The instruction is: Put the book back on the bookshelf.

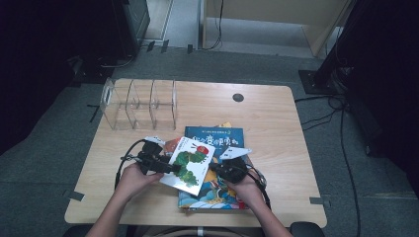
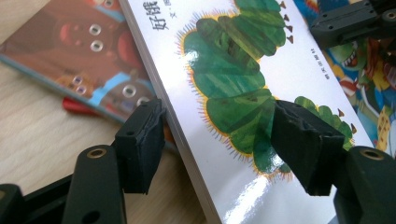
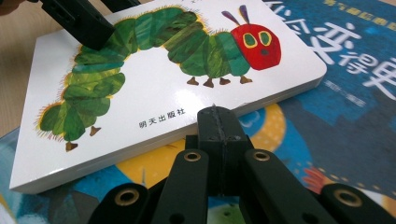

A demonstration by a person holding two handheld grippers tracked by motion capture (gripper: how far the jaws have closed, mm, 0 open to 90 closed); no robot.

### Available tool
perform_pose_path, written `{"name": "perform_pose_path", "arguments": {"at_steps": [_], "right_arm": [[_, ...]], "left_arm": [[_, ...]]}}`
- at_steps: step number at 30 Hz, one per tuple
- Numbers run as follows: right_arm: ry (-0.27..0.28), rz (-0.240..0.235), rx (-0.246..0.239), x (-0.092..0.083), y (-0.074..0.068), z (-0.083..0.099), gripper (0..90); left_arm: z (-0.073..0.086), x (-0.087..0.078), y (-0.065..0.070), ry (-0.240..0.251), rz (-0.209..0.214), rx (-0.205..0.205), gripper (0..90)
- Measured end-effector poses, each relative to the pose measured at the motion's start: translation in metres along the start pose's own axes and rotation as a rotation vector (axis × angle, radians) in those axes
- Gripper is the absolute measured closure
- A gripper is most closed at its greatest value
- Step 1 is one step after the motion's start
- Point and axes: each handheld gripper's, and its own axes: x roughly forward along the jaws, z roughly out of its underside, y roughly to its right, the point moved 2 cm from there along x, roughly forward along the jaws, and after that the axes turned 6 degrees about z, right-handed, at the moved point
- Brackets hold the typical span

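Left tongs point(image 2: 217, 142) straddle the white caterpillar book point(image 2: 243, 107) at its edge—pads touching, grip apparently closing—atop the blue book point(image 3: 345, 70); right tongs point(image 3: 218, 122), shut and empty, brace it; next, lift.

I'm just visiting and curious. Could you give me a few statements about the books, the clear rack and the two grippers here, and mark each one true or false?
1. The caterpillar book lies partly on the blue book. True.
2. The right gripper has its jaws spread wide. False: they are shut together, at the book's edge.
3. The left gripper straddles the caterpillar book's edge. True.
4. The clear rack holds three books. False: its slots are empty.
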Motion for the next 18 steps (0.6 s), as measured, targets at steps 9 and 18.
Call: {"name": "perform_pose_path", "arguments": {"at_steps": [9,18], "right_arm": [[-0.004,-0.013,-0.015,0.007,-0.007,-0.006,90.0],[-0.004,-0.026,-0.010,0.013,-0.013,-0.009,90.0]], "left_arm": [[0.005,-0.003,-0.007,-0.008,0.038,-0.048,30.3],[0.000,-0.006,-0.007,0.002,0.007,-0.076,28.7]]}}
